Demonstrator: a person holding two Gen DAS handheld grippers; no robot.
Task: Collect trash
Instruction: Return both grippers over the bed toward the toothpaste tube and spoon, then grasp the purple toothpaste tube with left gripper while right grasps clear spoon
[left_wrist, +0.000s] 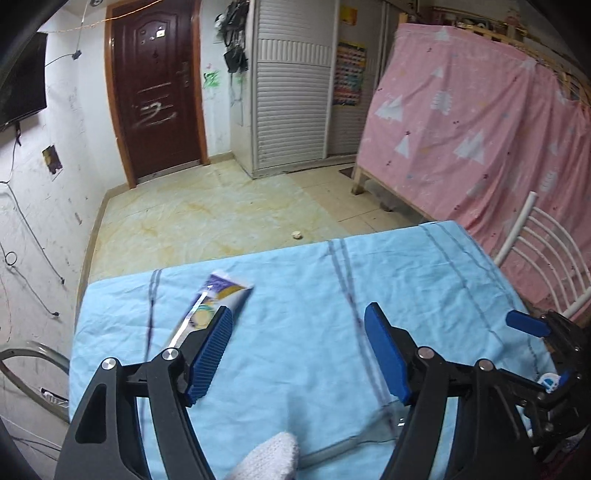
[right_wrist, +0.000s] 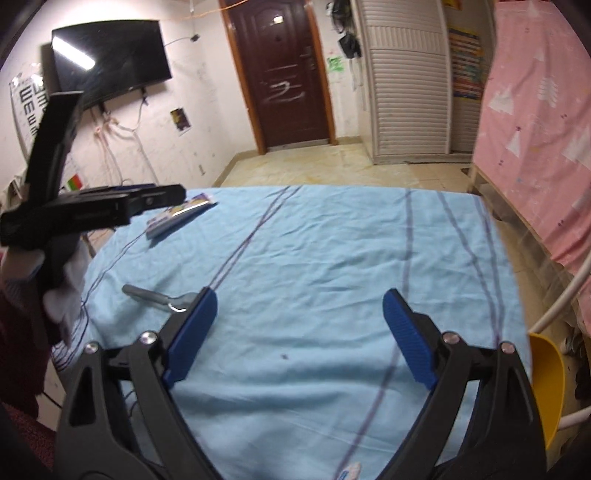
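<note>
A flattened purple, white and yellow toothpaste tube (left_wrist: 212, 308) lies on the blue-covered table (left_wrist: 303, 280), at its far left; it also shows in the right wrist view (right_wrist: 179, 218). My left gripper (left_wrist: 299, 315) is open and empty, its left finger just right of and over the tube's near end. It appears side-on in the right wrist view (right_wrist: 162, 197), above the tube. My right gripper (right_wrist: 299, 297) is open and empty over the middle of the table (right_wrist: 332, 240). A grey metal tool (right_wrist: 159, 297) lies by its left finger. A small white and blue scrap (right_wrist: 352, 470) lies at the near edge.
A white metal chair (left_wrist: 535, 254) stands at the table's right, with a yellow seat (right_wrist: 546, 384) below it. A pink sheet (left_wrist: 472, 122) drapes a wooden frame on the right. A crumpled white ball (left_wrist: 296, 235) lies on the floor beyond the table.
</note>
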